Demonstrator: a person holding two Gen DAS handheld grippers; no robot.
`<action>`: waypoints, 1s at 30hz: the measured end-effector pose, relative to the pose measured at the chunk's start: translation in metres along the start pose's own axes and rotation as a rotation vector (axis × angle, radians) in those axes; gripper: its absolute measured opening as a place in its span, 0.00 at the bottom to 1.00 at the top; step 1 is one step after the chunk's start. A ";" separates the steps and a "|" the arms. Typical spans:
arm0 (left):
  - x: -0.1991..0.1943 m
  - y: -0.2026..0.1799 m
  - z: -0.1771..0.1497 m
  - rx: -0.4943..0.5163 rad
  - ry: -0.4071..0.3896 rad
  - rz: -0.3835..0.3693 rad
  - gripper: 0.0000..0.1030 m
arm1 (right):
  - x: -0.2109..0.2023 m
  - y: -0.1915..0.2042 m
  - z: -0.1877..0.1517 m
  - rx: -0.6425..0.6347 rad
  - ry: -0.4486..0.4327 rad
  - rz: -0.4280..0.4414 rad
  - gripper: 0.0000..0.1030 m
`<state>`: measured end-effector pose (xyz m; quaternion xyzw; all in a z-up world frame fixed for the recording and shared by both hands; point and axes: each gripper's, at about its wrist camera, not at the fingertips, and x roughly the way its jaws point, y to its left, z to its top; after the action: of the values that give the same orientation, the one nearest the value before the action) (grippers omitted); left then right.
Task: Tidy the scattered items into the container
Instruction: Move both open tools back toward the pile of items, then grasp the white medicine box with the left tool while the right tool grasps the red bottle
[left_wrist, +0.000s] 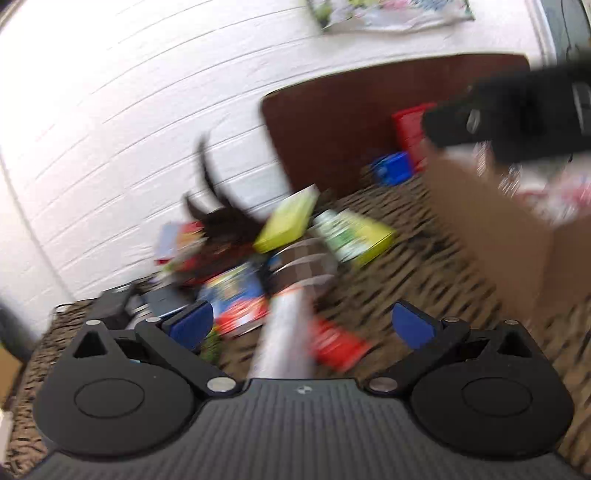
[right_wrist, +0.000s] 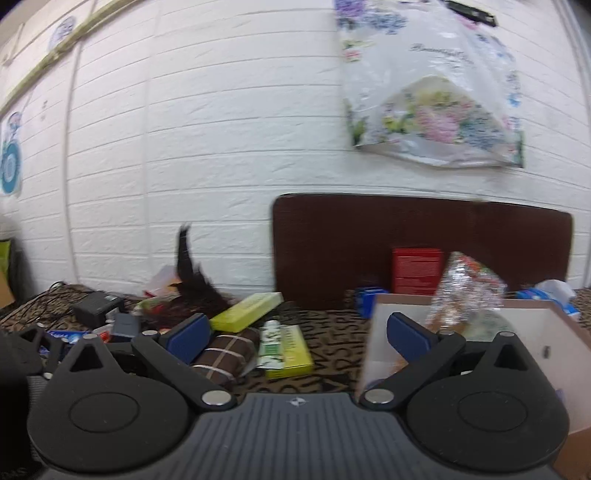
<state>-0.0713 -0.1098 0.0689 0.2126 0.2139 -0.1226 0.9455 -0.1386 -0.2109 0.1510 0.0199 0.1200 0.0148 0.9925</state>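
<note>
A cardboard box (right_wrist: 384, 332) stands at the right, with a shiny wrapped packet (right_wrist: 469, 291) sticking out of it; it also shows in the left wrist view (left_wrist: 491, 229). Scattered items lie left of it: a brown checked roll (right_wrist: 225, 354), a yellow-green box (right_wrist: 245, 312), a green-and-white carton (right_wrist: 286, 345), a black feather duster (right_wrist: 192, 284). My left gripper (left_wrist: 301, 325) is open above a white tube (left_wrist: 284, 343) and the brown roll (left_wrist: 303, 266). My right gripper (right_wrist: 295, 334) is open and empty, beside the box. The left view is blurred.
A patterned cloth (right_wrist: 332, 325) covers the surface. A dark brown board (right_wrist: 421, 229) leans on the white brick wall, with a red box (right_wrist: 417, 269) and a blue item (right_wrist: 364, 301) before it. A black adapter (right_wrist: 96, 306) with cables lies at far left. A floral bag (right_wrist: 432, 103) hangs above.
</note>
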 end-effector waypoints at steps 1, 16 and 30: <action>0.002 0.011 -0.010 0.002 0.009 0.000 1.00 | 0.002 0.003 -0.001 -0.001 0.004 0.025 1.00; 0.048 0.025 -0.043 -0.006 0.021 -0.218 0.20 | 0.023 0.019 -0.015 -0.029 0.073 0.122 1.00; 0.037 0.092 -0.051 -0.237 -0.030 -0.214 0.19 | 0.132 0.062 -0.066 -0.185 0.353 0.293 0.39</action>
<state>-0.0276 -0.0112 0.0426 0.0738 0.2342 -0.1999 0.9485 -0.0275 -0.1425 0.0581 -0.0566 0.2855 0.1727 0.9410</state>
